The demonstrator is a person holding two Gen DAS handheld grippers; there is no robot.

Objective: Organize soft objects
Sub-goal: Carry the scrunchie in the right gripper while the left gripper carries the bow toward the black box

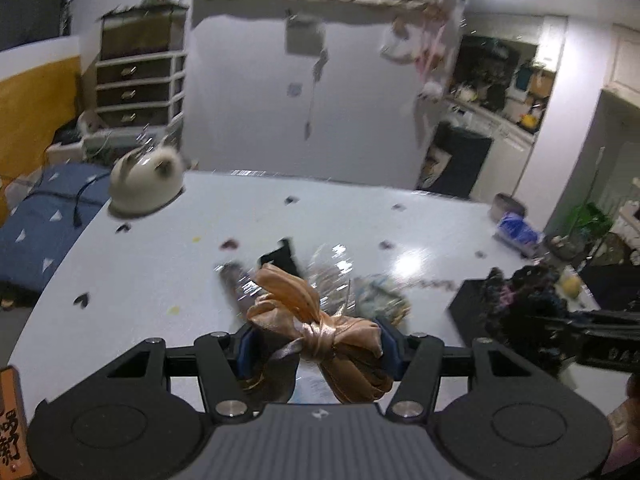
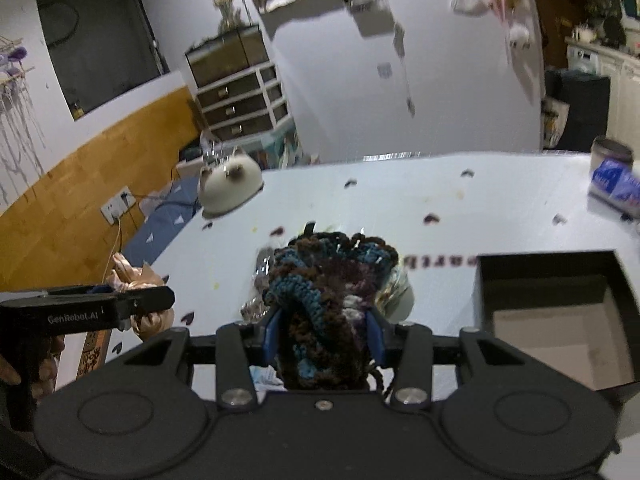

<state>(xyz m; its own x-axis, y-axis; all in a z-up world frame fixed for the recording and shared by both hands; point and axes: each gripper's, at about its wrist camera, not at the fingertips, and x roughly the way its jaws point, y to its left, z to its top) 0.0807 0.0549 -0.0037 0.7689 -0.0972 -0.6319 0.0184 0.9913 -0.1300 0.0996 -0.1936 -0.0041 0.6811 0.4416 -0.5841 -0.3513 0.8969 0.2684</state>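
My left gripper (image 1: 316,344) is shut on an orange satin bow (image 1: 320,320), held above the white table (image 1: 160,264). Seen from the right wrist view, the same bow (image 2: 138,280) sits in the left gripper (image 2: 160,300) at the left edge. My right gripper (image 2: 324,332) is shut on a knitted piece in teal, brown and purple yarn (image 2: 328,280). That knit (image 1: 520,300) and the right gripper (image 1: 560,320) show at the right of the left wrist view. Crinkled clear wrapping and other soft items (image 1: 360,280) lie on the table under both grippers.
An open black box (image 2: 560,312) stands on the table at the right. A cream cat-shaped plush (image 1: 144,184) rests at the far left corner, a blue packet (image 2: 616,188) and a round tin (image 2: 610,152) at the far right. Small heart stickers dot the tabletop.
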